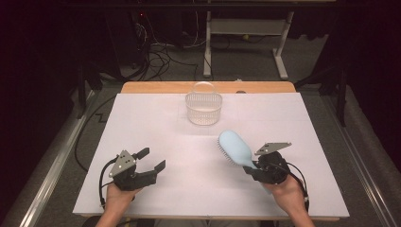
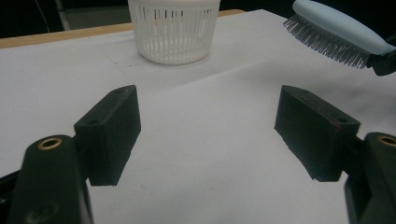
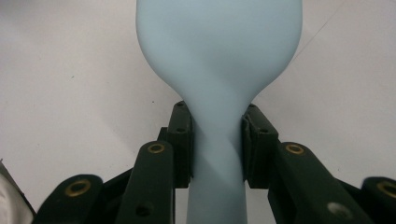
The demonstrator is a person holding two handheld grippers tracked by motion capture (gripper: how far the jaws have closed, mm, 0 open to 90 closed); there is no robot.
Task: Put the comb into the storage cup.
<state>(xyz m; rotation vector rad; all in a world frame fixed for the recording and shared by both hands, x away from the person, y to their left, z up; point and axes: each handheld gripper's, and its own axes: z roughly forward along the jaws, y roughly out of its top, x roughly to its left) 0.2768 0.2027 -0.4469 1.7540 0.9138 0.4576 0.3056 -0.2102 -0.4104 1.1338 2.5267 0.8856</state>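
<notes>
Right tongs [image 1: 252, 170] clamp the hairbrush [image 1: 235, 147] by its neck, left tongs [image 1: 150, 160] gape empty; carry it level toward the basket [image 1: 204, 108] at the counter's [image 1: 142, 123] far edge.

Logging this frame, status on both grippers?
Left gripper open, empty. Right gripper shut on pale blue plastic hairbrush, held off table. White slotted plastic basket ahead, path clear.

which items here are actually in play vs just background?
In play:
- brush, clamped at its handle by the right gripper, bristles down
- white basket, far side of the table
- left gripper, open

Background:
- white sheet on the table
- cables and desk frame on the floor behind
</notes>
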